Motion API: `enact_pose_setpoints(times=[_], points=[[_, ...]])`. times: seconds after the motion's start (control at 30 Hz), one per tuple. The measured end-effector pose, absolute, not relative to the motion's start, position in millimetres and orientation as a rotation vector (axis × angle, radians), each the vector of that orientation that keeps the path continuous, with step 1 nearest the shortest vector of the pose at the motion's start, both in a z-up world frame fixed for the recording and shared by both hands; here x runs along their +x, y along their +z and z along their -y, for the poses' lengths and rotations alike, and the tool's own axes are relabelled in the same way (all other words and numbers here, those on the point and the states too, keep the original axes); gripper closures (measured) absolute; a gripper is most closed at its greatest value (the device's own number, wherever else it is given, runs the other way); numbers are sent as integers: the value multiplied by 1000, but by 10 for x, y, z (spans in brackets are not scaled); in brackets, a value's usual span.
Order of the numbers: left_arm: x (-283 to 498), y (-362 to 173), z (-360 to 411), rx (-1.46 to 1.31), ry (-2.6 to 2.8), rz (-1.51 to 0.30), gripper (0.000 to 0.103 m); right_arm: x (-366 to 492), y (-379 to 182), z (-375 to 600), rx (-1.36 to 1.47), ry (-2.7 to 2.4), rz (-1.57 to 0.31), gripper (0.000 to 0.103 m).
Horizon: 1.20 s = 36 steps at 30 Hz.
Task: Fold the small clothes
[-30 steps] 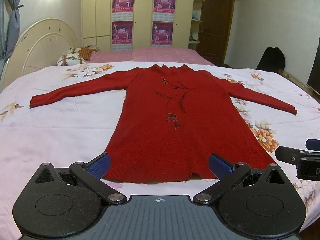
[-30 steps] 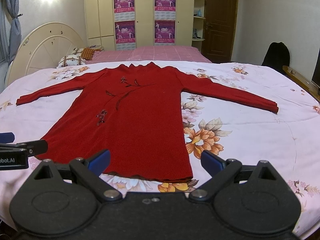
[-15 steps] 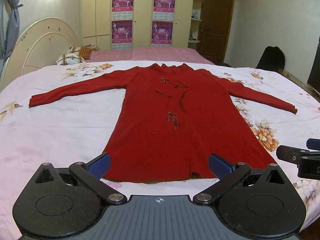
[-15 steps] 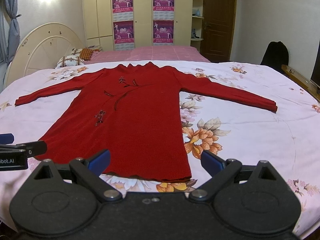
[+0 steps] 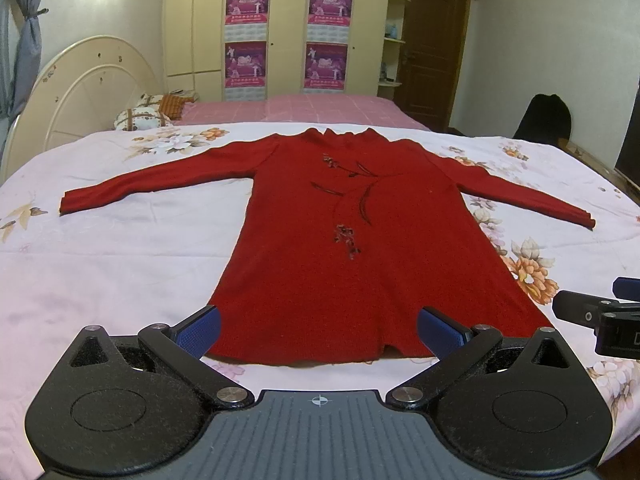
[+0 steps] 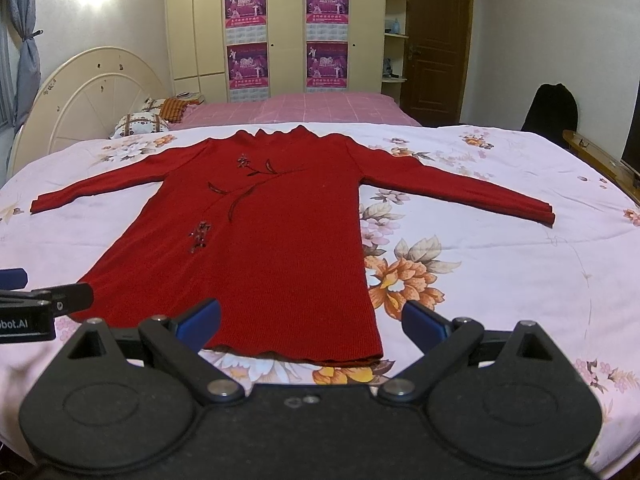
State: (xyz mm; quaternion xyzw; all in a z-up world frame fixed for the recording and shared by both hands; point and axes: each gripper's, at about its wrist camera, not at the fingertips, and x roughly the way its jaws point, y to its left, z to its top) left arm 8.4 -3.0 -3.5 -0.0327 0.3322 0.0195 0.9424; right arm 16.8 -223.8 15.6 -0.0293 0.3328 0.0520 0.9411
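Note:
A red long-sleeved knit dress point(image 5: 340, 240) lies flat on the flowered bedsheet point(image 5: 120, 248), collar far, hem near, both sleeves spread out. It also shows in the right wrist view point(image 6: 272, 232). My left gripper point(image 5: 319, 330) is open and empty, just short of the hem's left half. My right gripper point(image 6: 311, 322) is open and empty, just short of the hem's right corner. Each gripper shows at the edge of the other's view, the right one point(image 5: 600, 316) and the left one point(image 6: 40, 308).
A cream headboard point(image 5: 80, 92) stands at the far left with pillows point(image 5: 144, 118). A pink bed point(image 5: 300, 106), wardrobe with posters point(image 5: 288, 32), brown door point(image 5: 436, 52) and a dark chair point(image 5: 544, 118) lie beyond. The sheet's near edge is right under the grippers.
Both grippers have drifted very slightly; the dress has not moved and the jaws stay open.

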Motion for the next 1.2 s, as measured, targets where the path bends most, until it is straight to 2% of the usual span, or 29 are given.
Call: enact_pose_setpoints(times=[0.7, 0.87, 0.97, 1.03, 1.2], points=[[205, -33, -45, -108, 28, -689, 0, 213, 168, 2226, -53, 103, -679, 6], [455, -93, -133, -179, 11, -744, 0, 384, 132, 2459, 27, 44, -681, 6], [620, -63, -159, -190, -5, -702, 0, 524, 108, 2639, 45, -9, -632, 6], [732, -39, -167, -205, -24, -651, 0, 699, 70, 2735, 32, 42, -670, 6], [1207, -101, -198, -241, -101, -662, 0, 1145, 88, 3070, 117, 64, -682, 6]])
